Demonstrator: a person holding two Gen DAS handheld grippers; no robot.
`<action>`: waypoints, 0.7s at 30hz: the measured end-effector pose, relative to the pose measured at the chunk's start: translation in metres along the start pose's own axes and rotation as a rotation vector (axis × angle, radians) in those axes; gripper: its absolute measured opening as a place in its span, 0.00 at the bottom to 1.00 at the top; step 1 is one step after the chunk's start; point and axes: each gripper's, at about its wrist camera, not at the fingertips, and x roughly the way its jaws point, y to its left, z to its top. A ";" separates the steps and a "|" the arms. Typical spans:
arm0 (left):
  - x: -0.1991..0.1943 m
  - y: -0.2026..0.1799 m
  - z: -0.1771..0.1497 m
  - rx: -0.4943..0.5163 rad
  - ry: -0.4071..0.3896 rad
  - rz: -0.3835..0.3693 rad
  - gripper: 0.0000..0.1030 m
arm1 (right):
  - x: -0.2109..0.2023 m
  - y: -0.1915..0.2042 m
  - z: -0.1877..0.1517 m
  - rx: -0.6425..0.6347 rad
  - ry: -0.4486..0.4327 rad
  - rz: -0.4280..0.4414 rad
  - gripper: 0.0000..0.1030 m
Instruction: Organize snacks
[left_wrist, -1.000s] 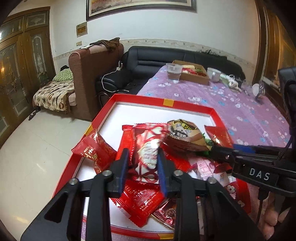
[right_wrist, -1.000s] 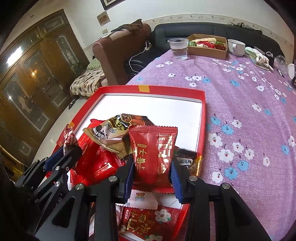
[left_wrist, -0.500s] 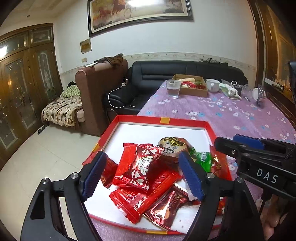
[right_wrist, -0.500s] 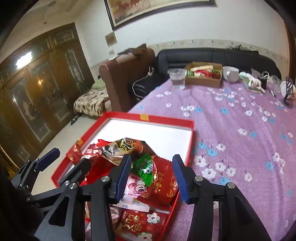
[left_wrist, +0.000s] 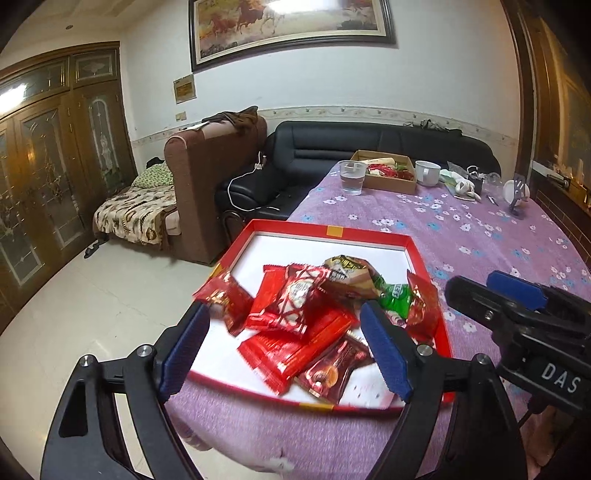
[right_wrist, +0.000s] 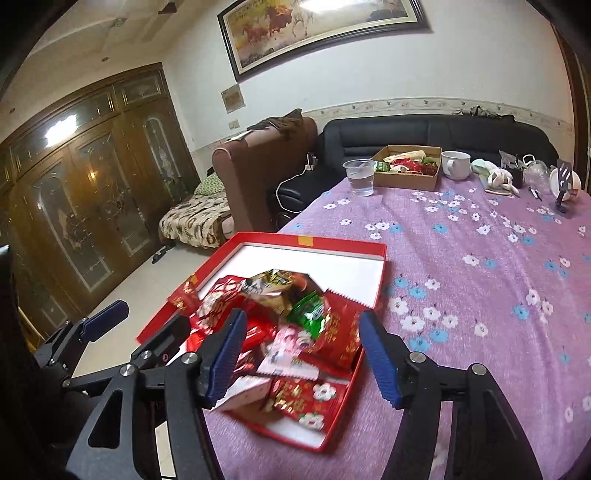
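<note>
Now both grippers, left and right, hang with fingers spread wide and holding nothing, above the red tray near the tabletop edge. Shiny red, brown and green snacks lie piled inside. Farther stand a cup and a box.

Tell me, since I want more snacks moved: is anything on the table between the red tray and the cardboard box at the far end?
Mostly bare tablecloth separates the red tray from the cardboard box. Only the plastic cup stands near that line, just left of the box. Both grippers are open and empty.
</note>
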 end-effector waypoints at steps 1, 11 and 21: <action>-0.002 0.003 -0.001 -0.009 0.001 0.002 0.82 | -0.002 0.000 -0.002 0.001 -0.002 0.001 0.63; -0.025 0.025 -0.008 -0.059 -0.008 0.046 0.84 | -0.025 0.012 -0.019 -0.001 -0.033 0.001 0.67; -0.041 0.040 -0.012 -0.073 -0.002 0.058 0.84 | -0.042 0.029 -0.018 -0.035 -0.074 0.024 0.67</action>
